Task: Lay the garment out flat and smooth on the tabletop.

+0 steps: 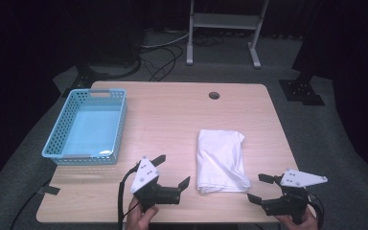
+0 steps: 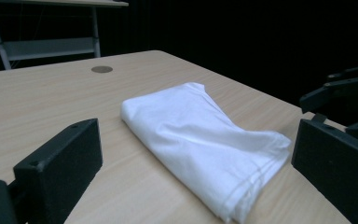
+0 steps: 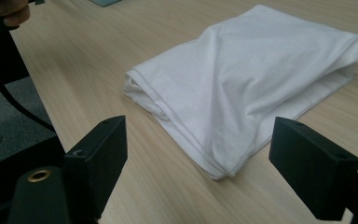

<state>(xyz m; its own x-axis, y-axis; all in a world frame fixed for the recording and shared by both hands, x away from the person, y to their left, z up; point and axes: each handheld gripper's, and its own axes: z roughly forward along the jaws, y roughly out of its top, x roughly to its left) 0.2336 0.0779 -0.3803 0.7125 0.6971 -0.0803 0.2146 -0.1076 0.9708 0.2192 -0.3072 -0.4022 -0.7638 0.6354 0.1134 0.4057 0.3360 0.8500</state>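
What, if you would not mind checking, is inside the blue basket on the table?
The blue basket looks empty: its pale floor shows bare in the high view. The strip just behind its near wall is hidden.

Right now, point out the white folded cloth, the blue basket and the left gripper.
white folded cloth (image 1: 220, 160), high view, middle of its top layer.
blue basket (image 1: 120, 125), high view, right wall.
left gripper (image 1: 172, 170), high view, between its open jaws.
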